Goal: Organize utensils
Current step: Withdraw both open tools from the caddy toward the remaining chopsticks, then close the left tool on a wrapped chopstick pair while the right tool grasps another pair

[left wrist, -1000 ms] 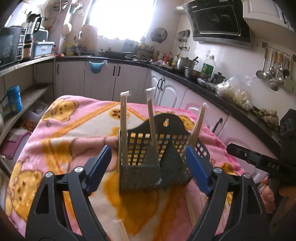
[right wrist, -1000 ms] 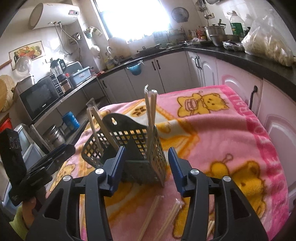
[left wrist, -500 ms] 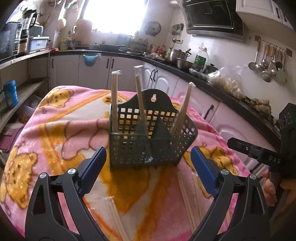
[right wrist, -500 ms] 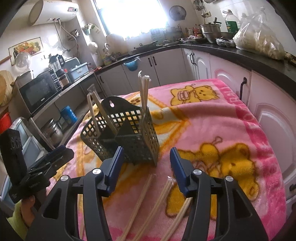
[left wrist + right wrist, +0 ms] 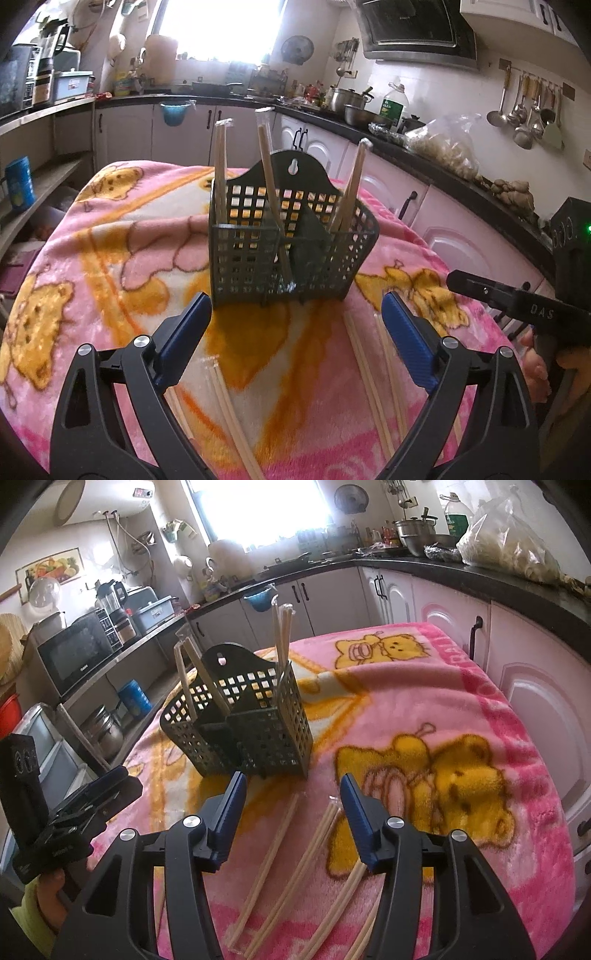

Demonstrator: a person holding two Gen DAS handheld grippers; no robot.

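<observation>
The dark green perforated utensil basket (image 5: 291, 251) stands upright on the table, which is covered by a pink bear-print blanket (image 5: 424, 709). Three wrapped chopstick pairs (image 5: 271, 184) stand in its compartments, and more wrapped chopsticks (image 5: 314, 853) lie flat on the blanket before it. The left hand-held gripper (image 5: 297, 321) has just been opening (its jaws are wide apart, nothing between them). The right hand-held gripper (image 5: 291, 797) has its jaws apart too, over the lying chopsticks, touching none
</observation>
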